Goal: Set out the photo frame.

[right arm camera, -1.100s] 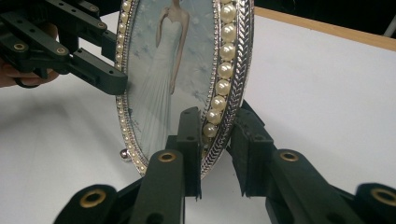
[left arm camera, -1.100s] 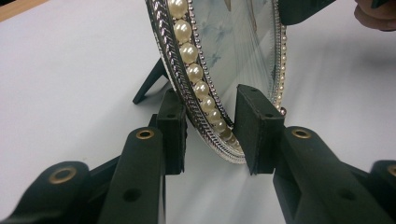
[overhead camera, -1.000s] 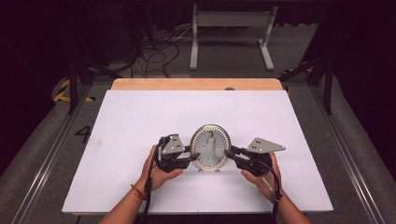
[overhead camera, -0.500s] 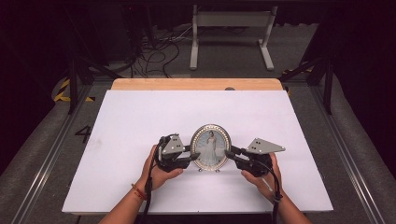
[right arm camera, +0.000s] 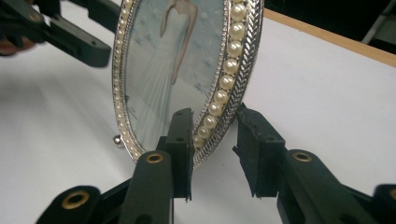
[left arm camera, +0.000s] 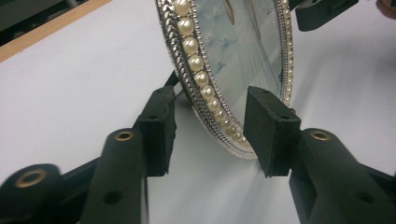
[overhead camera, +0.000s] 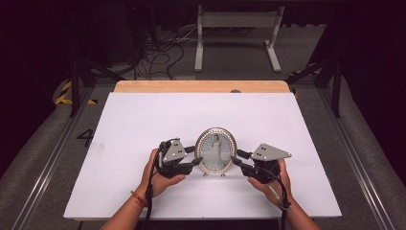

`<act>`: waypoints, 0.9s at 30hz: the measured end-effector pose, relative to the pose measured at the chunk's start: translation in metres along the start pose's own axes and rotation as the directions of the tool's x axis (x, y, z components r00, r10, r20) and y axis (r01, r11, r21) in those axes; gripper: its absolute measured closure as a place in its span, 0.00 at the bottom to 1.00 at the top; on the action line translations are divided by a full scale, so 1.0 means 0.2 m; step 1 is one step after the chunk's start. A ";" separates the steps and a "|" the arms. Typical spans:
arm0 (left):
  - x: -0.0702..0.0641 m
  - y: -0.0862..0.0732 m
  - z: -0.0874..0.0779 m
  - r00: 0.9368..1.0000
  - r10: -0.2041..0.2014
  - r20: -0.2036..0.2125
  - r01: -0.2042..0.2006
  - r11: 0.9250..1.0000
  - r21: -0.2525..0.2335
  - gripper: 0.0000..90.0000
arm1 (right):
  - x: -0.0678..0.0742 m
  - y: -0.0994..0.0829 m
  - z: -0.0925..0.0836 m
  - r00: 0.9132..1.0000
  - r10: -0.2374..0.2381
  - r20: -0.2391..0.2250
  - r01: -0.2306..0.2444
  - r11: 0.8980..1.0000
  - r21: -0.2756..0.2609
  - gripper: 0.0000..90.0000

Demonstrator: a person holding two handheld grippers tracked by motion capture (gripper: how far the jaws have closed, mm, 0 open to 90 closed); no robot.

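Observation:
An oval picture frame (overhead camera: 216, 151) with a pearl and silver rim stands upright on the white table top (overhead camera: 143, 124); it holds a photo of a figure in a white dress. My left gripper (overhead camera: 195, 156) is at its left edge, and in the left gripper view (left arm camera: 215, 121) the open jaws straddle the frame's rim (left arm camera: 205, 93) with gaps on both sides. My right gripper (overhead camera: 237, 158) is at the right edge. In the right gripper view (right arm camera: 217, 140) one jaw is close against the frame's front (right arm camera: 177, 60) and the other stands off behind the rim.
A wooden strip (overhead camera: 201, 86) borders the table's far edge. Beyond it, cables (overhead camera: 158, 52) and a white metal stand (overhead camera: 237, 24) are on the dark floor. Bare white surface lies all around the frame. Metal rails run along both table sides.

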State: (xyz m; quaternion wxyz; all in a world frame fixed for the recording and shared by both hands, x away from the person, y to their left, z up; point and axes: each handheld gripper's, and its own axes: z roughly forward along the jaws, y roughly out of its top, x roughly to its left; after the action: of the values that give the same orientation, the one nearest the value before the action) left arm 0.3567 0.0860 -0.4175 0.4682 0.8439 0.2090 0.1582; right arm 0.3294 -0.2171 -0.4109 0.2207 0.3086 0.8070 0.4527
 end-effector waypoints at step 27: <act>-0.07 -0.19 -0.26 0.997 0.057 -0.059 -0.051 0.995 0.087 0.19 | -0.05 -0.10 -0.20 0.995 -0.070 0.075 0.066 0.996 0.063 0.45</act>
State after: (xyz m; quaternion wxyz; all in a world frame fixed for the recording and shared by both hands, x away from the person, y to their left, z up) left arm 0.3131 0.1343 -0.4246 0.4206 0.8632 0.2069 0.1876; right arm 0.3039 -0.2558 -0.4079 0.2576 0.3046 0.8212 0.4081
